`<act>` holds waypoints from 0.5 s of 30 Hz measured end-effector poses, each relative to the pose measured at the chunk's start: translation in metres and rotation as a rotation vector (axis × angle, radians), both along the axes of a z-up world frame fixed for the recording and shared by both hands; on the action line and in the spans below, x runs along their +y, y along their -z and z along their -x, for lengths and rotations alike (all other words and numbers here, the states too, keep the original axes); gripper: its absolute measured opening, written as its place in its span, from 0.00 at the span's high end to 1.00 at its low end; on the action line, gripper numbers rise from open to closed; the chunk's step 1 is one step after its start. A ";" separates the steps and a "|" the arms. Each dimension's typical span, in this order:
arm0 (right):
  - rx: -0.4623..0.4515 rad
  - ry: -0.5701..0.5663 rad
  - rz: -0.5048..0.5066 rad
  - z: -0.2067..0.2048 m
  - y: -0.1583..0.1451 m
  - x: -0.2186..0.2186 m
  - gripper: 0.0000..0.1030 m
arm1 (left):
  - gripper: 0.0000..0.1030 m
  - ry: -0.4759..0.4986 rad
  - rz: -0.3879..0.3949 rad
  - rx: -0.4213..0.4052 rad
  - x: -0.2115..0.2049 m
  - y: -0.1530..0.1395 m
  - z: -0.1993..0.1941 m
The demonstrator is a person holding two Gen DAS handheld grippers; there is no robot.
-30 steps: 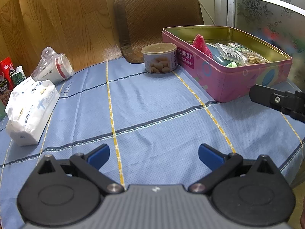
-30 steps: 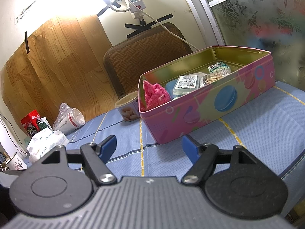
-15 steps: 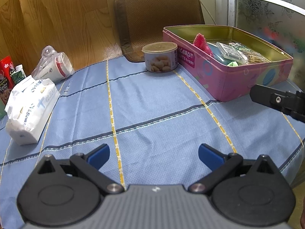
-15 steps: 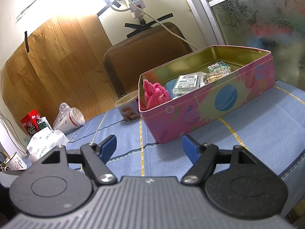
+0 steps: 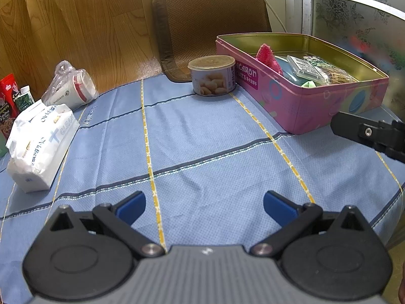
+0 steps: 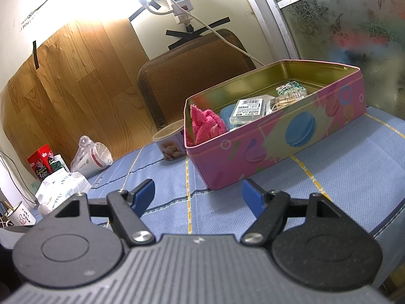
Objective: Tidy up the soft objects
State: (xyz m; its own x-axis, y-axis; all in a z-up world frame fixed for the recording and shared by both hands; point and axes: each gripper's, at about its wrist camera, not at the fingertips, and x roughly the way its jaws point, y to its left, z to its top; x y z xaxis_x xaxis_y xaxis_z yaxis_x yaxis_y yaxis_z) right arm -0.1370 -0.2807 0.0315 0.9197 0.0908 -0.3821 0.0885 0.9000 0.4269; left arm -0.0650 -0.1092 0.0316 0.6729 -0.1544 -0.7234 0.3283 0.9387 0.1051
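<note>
A pink tin box (image 5: 298, 106) (image 6: 265, 147) stands open on the blue tablecloth (image 5: 192, 136). Inside it lie a fluffy pink cloth (image 5: 268, 55) (image 6: 205, 124), a blue item, a clear plastic case (image 6: 249, 111) and a packet of sticks. A white tissue pack (image 5: 40, 141) (image 6: 63, 190) lies at the table's left. My left gripper (image 5: 203, 206) hovers open over bare cloth, nothing between its blue pads. My right gripper (image 6: 197, 195) is open too, low in front of the tin's near corner. A black part of the right gripper (image 5: 372, 134) shows in the left wrist view.
A round can of nuts (image 5: 212, 76) stands against the tin's left end. A bagged paper cup (image 5: 73, 88) lies at the back left, beside red and green packets (image 5: 10, 96). A brown woven chair back (image 5: 210, 25) rises behind the table. The table edge runs close on the right.
</note>
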 end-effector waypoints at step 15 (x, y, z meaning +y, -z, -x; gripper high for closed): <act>0.000 0.000 0.002 0.000 0.001 0.001 0.24 | 0.00 -0.001 0.001 -0.002 0.000 0.000 0.000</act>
State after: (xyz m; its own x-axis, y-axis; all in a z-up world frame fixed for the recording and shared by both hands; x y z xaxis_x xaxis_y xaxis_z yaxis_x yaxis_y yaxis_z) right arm -0.1371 -0.2798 0.0306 0.9195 0.0904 -0.3825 0.0883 0.9008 0.4251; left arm -0.0653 -0.1095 0.0315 0.6743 -0.1546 -0.7221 0.3274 0.9391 0.1047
